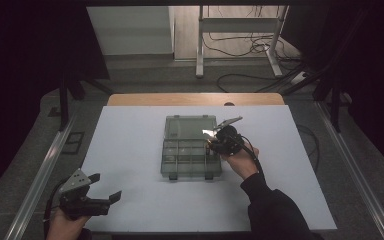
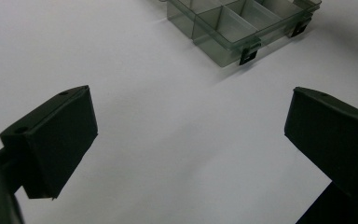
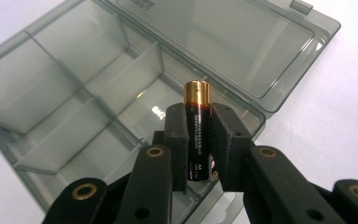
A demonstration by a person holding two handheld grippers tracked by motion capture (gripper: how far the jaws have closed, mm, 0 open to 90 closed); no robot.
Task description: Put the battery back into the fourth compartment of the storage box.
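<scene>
One battery (image 3: 197,128) stands clamped between the right gripper (image 3: 198,140) pads, gold cap past the tips, poised over the open organiser box (image 3: 65,84) for dropping in. Its lower end is hidden between the jaws. The left gripper (image 2: 186,140) waits spread, empty, nearer the person.

**Plastic, metal and matt surfaces**

The compartment box (image 3: 98,102) is smoky, see-through plastic — glossy, catching glare on its open lid. The battery (image 3: 197,130) has a shiny black wrapper with a metallic gold band. The right gripper (image 3: 199,140) has matt black pads and brass-coloured rivets. The tabletop (image 1: 130,150) is smooth, matt white — wood edging at the far side.
</scene>
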